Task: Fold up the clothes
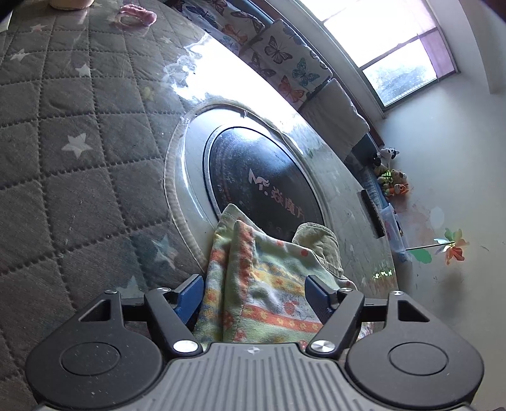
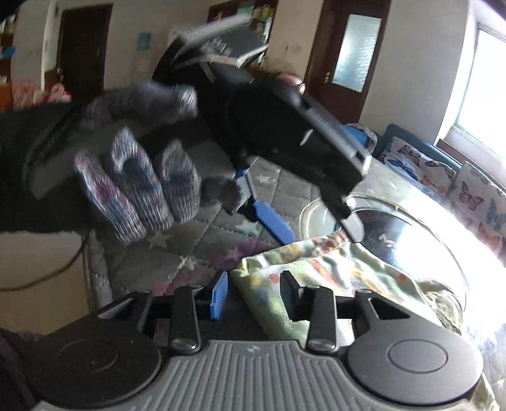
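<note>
A small garment [image 1: 262, 284] of pale green cloth with orange and yellow flower bands lies bunched on the round table, partly over the black hob. My left gripper [image 1: 254, 292] is open, its blue fingers either side of the cloth. In the right wrist view the garment [image 2: 319, 268] lies crumpled ahead. My right gripper [image 2: 254, 294] is open, with the cloth's edge between its fingers. The left gripper [image 2: 303, 221] shows there from the side, held by a gloved hand [image 2: 132, 189], above the cloth.
A grey quilted cover with stars [image 1: 63, 158] covers the table around a round black induction hob [image 1: 262, 180]. Butterfly cushions [image 1: 284, 63] line a bench under the window. Soft toys [image 1: 389, 177] and a pinwheel [image 1: 452, 246] sit by the wall. A pink item [image 1: 139, 14] lies far off.
</note>
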